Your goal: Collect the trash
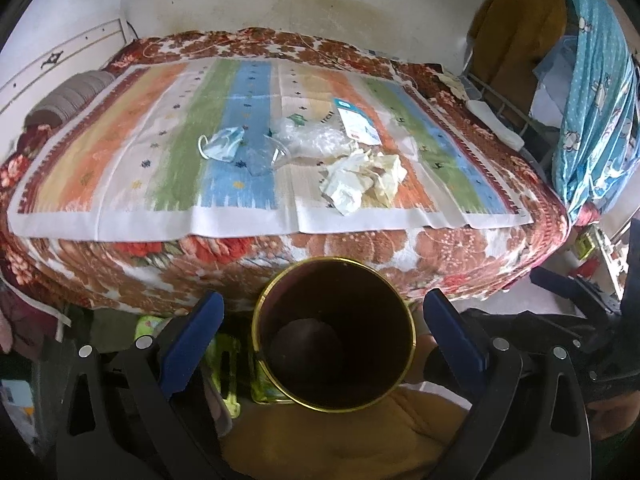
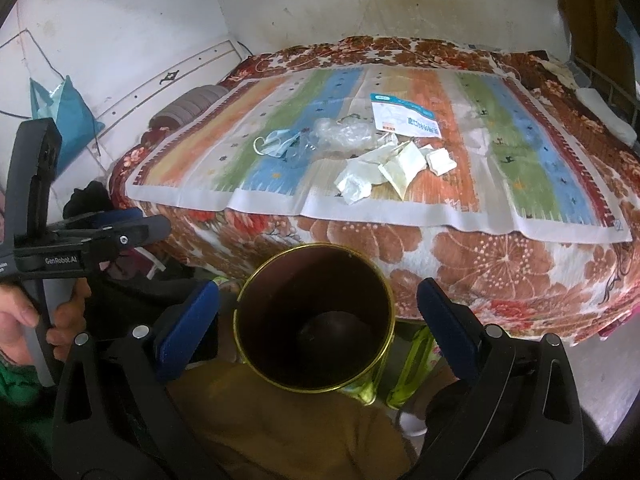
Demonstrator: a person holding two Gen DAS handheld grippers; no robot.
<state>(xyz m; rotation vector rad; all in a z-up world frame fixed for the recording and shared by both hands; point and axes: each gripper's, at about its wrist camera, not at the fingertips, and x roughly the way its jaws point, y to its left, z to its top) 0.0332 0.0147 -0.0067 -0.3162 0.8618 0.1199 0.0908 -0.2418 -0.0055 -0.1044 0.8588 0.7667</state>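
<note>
Trash lies on the striped cloth [image 1: 132, 152] on the bed: a blue face mask [image 1: 224, 144] [image 2: 278, 142], crumpled clear plastic [image 1: 308, 136] [image 2: 344, 134], a white and blue packet [image 1: 356, 122] [image 2: 404, 118] and crumpled cream paper [image 1: 364, 180] [image 2: 384, 174]. A dark bin with a gold rim [image 1: 334, 334] [image 2: 316, 318] stands below the bed edge, with nothing visible inside. My left gripper [image 1: 324, 324] is open and empty, its blue pads on either side of the bin. My right gripper [image 2: 318, 312] is open and empty, likewise astride the bin. The left gripper body also shows at the left in the right wrist view [image 2: 92, 240].
A floral blanket [image 1: 460, 252] covers the bed. A grey pillow [image 1: 68, 98] lies at its left. Blue patterned fabric [image 1: 592, 92] hangs at the right. Yellow-green items [image 2: 416, 364] and ochre cloth [image 1: 340, 440] lie by the bin. A teal bag [image 2: 66, 120] hangs on the wall.
</note>
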